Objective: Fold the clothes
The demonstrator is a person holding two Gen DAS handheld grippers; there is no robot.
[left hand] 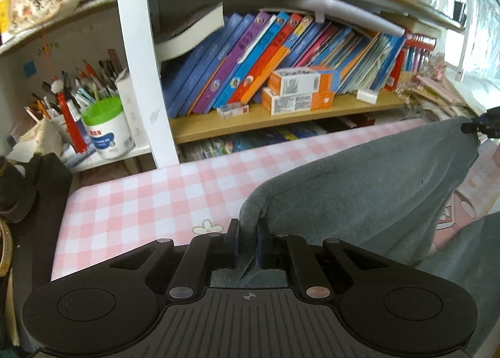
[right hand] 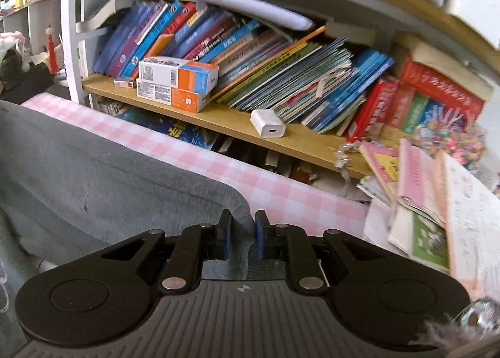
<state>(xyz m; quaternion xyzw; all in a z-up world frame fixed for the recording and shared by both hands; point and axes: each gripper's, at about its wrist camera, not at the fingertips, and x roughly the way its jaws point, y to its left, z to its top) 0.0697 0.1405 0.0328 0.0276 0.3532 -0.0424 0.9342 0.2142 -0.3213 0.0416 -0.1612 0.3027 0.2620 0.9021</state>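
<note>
pinching the grey garment edge in both my left claw and right claw above the surface; keep tension even, corners level.

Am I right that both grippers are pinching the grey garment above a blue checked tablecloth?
Not quite: the tablecloth is pink checked, not blue, as the left wrist view shows. Both the left gripper and right gripper do pinch the grey garment.

Home study: crammed bookshelf, pencil pots.
</note>
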